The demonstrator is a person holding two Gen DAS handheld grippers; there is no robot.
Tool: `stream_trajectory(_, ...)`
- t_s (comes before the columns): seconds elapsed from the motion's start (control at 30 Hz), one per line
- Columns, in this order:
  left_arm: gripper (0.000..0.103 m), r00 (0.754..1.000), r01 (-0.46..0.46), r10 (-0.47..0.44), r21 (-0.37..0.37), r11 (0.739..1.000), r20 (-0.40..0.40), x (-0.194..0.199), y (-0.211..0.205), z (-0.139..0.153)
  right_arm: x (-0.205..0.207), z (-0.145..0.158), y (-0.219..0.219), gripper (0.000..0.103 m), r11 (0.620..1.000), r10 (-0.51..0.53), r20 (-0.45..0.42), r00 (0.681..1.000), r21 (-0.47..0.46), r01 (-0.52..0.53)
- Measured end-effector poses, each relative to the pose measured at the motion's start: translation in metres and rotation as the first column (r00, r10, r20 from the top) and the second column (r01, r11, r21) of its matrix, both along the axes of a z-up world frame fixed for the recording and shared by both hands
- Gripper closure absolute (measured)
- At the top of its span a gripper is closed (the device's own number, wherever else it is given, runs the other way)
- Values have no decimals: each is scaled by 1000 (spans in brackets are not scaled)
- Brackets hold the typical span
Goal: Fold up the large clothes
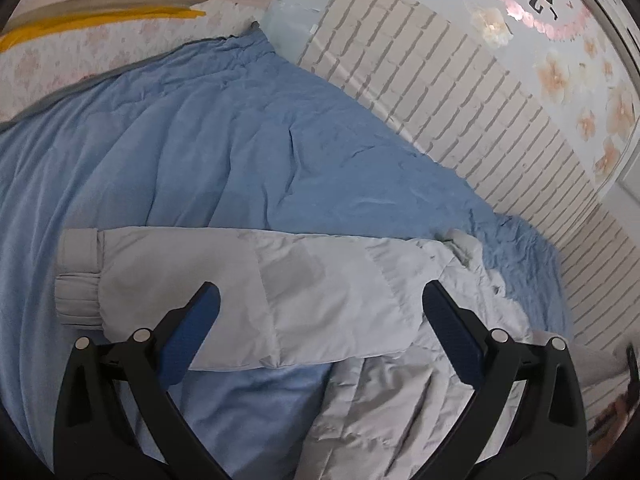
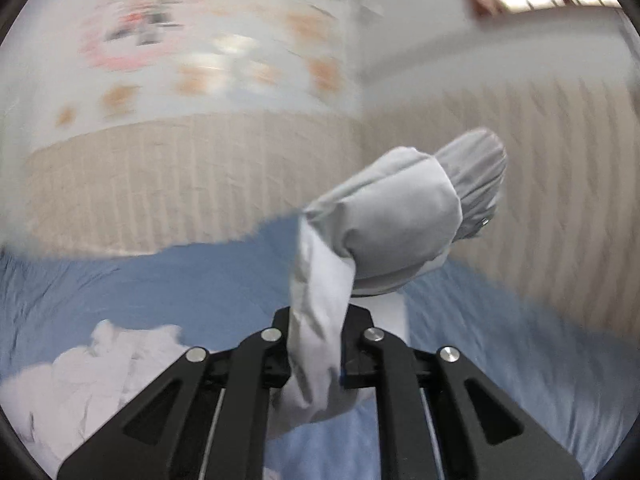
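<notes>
A pale grey padded jacket lies on a blue bed cover. In the left wrist view one sleeve (image 1: 248,280) stretches flat to the left, ending in a ribbed cuff (image 1: 78,276), and the jacket body (image 1: 400,408) bunches at the lower right. My left gripper (image 1: 320,300) hangs open just above that sleeve, with nothing between its blue pads. In the right wrist view my right gripper (image 2: 316,344) is shut on the other sleeve (image 2: 384,220). That sleeve stands up above the jaws, its ribbed cuff (image 2: 476,172) at the top. The picture is blurred by motion.
The blue bed cover (image 1: 200,152) fills the bed, against a brick-patterned wall (image 1: 460,92) with flower stickers. A floral pillow with a yellow band (image 1: 92,24) lies at the bed's far end. The jacket's crumpled body (image 2: 92,376) shows at the lower left of the right wrist view.
</notes>
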State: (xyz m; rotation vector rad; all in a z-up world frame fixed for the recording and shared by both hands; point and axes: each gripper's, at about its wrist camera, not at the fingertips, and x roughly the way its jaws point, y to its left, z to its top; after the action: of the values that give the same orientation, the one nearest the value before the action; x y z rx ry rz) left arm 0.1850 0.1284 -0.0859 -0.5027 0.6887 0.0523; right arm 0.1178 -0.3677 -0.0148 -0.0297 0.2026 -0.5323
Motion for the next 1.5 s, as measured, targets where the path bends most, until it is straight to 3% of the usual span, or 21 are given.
stream_trajectory(0.1,3,1000,12,-12,12,1000,11,0,-1,3,48,5,63,89,969,222,-48,974,-98,-225)
stream_trajectory(0.13,3,1000,17,-18,22,1000,17,0,0,5,62,1,82,87,944,310,-77,947,-95,-317)
stream_trajectory(0.17,3,999,23,-24,32,999,24,0,0,7,73,-6,100,85,904,416,-110,903,-59,-424)
stream_trajectory(0.2,3,999,26,-27,37,999,31,-2,0,9,92,-22,123,82,811,582,-183,792,71,-580)
stream_trajectory(0.23,3,999,28,-30,46,999,42,-3,0,12,100,-36,139,84,757,651,-239,720,136,-639)
stream_trajectory(0.3,3,998,36,-39,56,998,54,-3,1,17,100,-63,171,84,683,714,-362,600,173,-709)
stream_trajectory(0.33,3,998,37,-41,56,998,56,-4,2,18,95,-74,182,84,659,726,-410,552,184,-730)
stream_trajectory(0.37,3,998,38,-41,56,998,56,-3,2,18,85,-83,189,84,648,726,-442,527,181,-740)
stream_trajectory(0.47,3,998,39,-42,51,998,41,-2,0,14,51,-88,180,84,666,706,-458,540,171,-726)
stream_trajectory(0.63,3,997,76,-77,78,994,17,0,-18,9,9,-73,134,83,723,688,-353,635,252,-643)
stream_trajectory(0.7,3,995,93,-95,98,991,12,-1,-27,9,5,-83,132,83,751,658,-361,661,243,-614)
stream_trajectory(0.73,3,995,101,-102,104,989,11,-2,-30,8,1,-90,134,83,757,650,-372,662,239,-609)
stream_trajectory(0.83,3,992,125,-128,123,985,15,-7,-38,10,-6,-113,158,83,739,661,-418,623,221,-636)
stream_trajectory(0.93,3,991,131,-134,124,984,18,-7,-38,10,-7,-129,192,83,746,606,-508,612,95,-659)
stream_trajectory(1.0,3,991,129,-132,115,985,18,-7,-36,10,-11,-131,208,83,753,536,-556,635,-25,-657)
stream_trajectory(1.17,3,990,135,-137,103,986,16,-6,-36,8,-22,-120,217,75,749,445,-582,681,-174,-639)
stream_trajectory(1.27,3,990,135,-138,101,986,18,-5,-36,9,-27,-115,220,59,723,423,-613,667,-215,-657)
stream_trajectory(1.33,3,990,135,-137,96,986,17,-6,-35,8,-35,-111,226,19,690,433,-633,642,-225,-688)
stream_trajectory(1.4,3,990,136,-139,96,986,17,-6,-36,8,-46,-105,229,2,666,436,-638,635,-246,-704)
stream_trajectory(1.5,3,989,148,-150,96,984,15,-7,-40,8,-62,-87,228,2,658,459,-617,639,-246,-711)
